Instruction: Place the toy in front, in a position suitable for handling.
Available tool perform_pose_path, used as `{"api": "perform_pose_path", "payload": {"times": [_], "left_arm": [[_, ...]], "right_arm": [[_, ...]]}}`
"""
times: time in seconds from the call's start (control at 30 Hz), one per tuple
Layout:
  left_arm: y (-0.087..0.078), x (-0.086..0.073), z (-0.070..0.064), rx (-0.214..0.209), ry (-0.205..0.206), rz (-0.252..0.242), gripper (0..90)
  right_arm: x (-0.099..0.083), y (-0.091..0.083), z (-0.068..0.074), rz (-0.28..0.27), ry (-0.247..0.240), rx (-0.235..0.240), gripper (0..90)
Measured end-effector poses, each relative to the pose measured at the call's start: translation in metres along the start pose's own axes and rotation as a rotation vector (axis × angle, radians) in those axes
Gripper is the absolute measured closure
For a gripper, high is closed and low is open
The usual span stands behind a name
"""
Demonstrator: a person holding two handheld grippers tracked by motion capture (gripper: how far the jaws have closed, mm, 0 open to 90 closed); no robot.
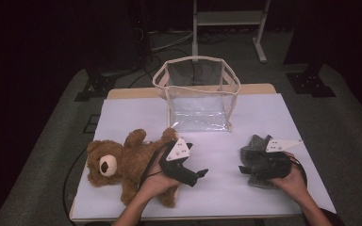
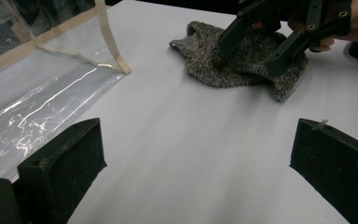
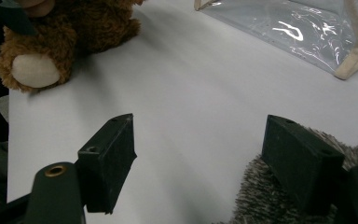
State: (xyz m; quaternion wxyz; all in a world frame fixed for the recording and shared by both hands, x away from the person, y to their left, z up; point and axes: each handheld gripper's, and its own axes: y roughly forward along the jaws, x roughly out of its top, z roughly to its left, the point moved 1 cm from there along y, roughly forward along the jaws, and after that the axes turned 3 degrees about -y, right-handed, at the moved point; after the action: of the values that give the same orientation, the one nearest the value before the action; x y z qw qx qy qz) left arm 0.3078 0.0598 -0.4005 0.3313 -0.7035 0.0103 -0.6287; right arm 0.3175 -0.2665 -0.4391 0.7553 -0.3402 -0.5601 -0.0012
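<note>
A brown teddy bear point(image 1: 118, 162) lies on its back at the table's left; its foot and leg point(image 3: 70, 37) appear in the right gripper view. My left gripper point(image 1: 199, 178) hovers just right of the bear, open, its jaws wide apart over bare white table point(image 2: 198, 158). At the right lies a grey knitted piece point(image 1: 258, 143) point(image 2: 242, 63). My right gripper point(image 1: 241, 160) point(image 2: 256, 42) is over it, open point(image 3: 200, 154). One jaw is over the knit point(image 3: 265, 205) and the other is over the table. Nothing is held.
A clear plastic bag with cream trim point(image 1: 198, 92) stands open at the back centre of the white tabletop point(image 1: 264, 117); its corner point(image 2: 116, 65) point(image 3: 349, 65) reaches toward both grippers. Dark floor and a metal frame point(image 1: 226, 19) lie beyond the table.
</note>
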Motion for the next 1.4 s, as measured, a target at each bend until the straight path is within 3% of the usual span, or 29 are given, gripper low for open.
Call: {"api": "perform_pose_path", "payload": {"times": [0.33, 0.37, 0.53, 0.57, 0.67, 0.83, 1.03, 1.4], "left_arm": [[-0.006, 0.003, -0.001, -0.035, 0.028, 0.000, 2.0], [-0.010, 0.004, -0.001, -0.051, 0.038, 0.000, 2.1], [-0.027, 0.006, 0.002, -0.045, 0.079, -0.014, 2.1], [-0.040, 0.007, 0.006, -0.021, 0.088, -0.030, 2.1], [-0.053, 0.006, 0.010, -0.007, 0.094, -0.048, 2.1], [-0.088, 0.002, 0.025, 0.060, 0.118, -0.055, 2.1], [-0.131, -0.006, 0.048, 0.140, 0.091, -0.114, 2.1], [-0.170, -0.028, 0.067, 0.217, 0.093, -0.107, 2.1]], "right_arm": [[0.000, 0.001, 0.000, 0.000, 0.000, 0.005, 24.2], [-0.001, 0.001, 0.000, 0.000, 0.005, 0.004, 24.2], [-0.001, 0.001, -0.001, -0.011, 0.019, 0.008, 24.3], [-0.001, 0.001, -0.001, -0.011, 0.019, 0.007, 24.3], [-0.001, 0.001, 0.000, -0.012, 0.018, 0.008, 24.3], [0.000, 0.003, 0.002, -0.009, 0.007, 0.005, 24.2], [0.001, 0.006, 0.004, -0.002, 0.006, 0.008, 24.3], [0.003, 0.015, 0.011, 0.023, -0.016, 0.028, 24.3]]}}
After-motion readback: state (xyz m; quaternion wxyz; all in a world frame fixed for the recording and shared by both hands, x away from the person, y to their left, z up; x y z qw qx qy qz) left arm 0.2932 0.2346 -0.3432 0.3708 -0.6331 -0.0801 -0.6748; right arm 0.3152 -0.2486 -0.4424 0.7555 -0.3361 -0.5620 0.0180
